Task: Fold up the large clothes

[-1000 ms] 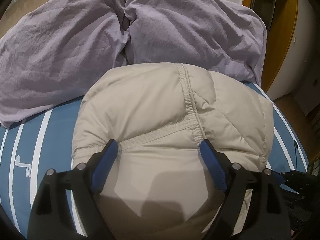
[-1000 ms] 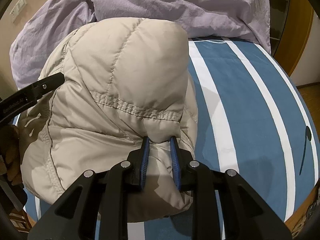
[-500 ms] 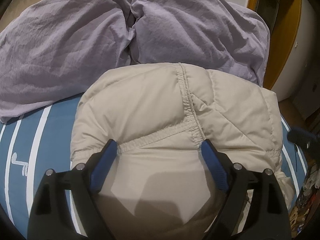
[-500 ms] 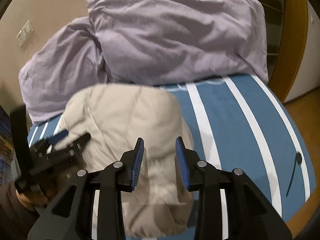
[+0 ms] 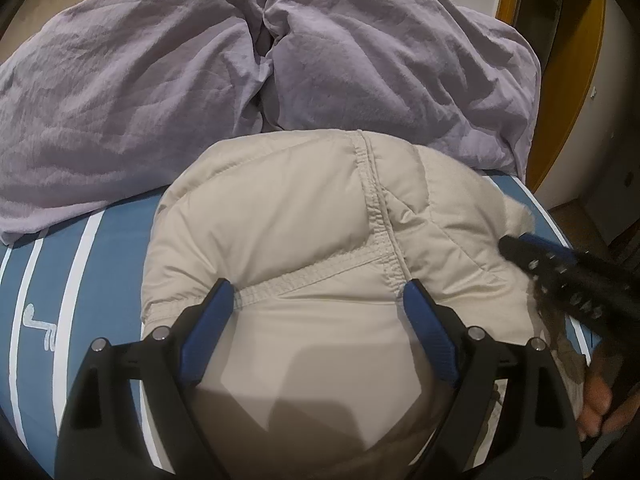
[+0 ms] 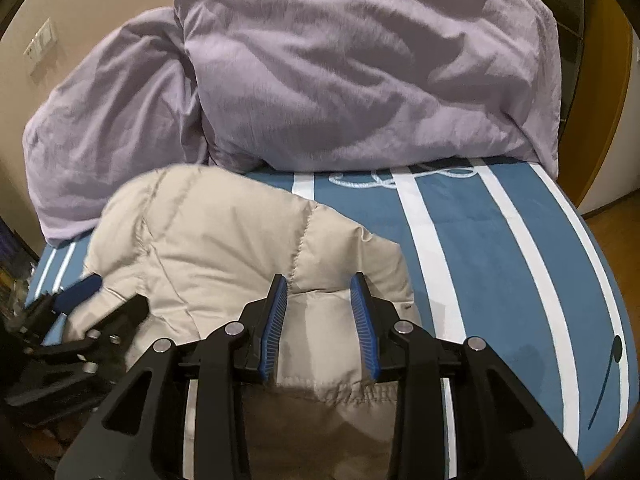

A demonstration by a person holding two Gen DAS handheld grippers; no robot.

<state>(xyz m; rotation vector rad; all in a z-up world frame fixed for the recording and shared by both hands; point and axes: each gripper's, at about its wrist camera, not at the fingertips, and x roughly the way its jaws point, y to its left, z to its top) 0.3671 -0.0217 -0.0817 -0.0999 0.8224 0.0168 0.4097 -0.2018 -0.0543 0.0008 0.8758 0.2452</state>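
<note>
Both grippers hung over the beige puffer jacket [image 5: 304, 216], which lay bundled on the near part of the bed with its quilted panels and stitched seams facing up. Left gripper [image 5: 316, 296] stood wide, its blue pads on either side of a seam, not pressing on the fabric. Right gripper [image 6: 320, 292] had just been opening — its jaws were partly apart above the jacket's near edge, and the cloth lay below them, not pinched. In the left wrist view the right gripper showed blurred at the jacket's right side, with a bit of a hand [image 5: 596, 404] under it.

Under the jacket lay the blue sheet [image 6: 500, 264] with white stripes. Behind it, just touching its far edge, two lilac pillows [image 5: 360, 52] leaned together — crumpled, against a beige wall [image 6: 92, 4] that carried a switch plate [image 6: 40, 46]. Wooden floor [image 6: 612, 216] showed to the right of the bed.
</note>
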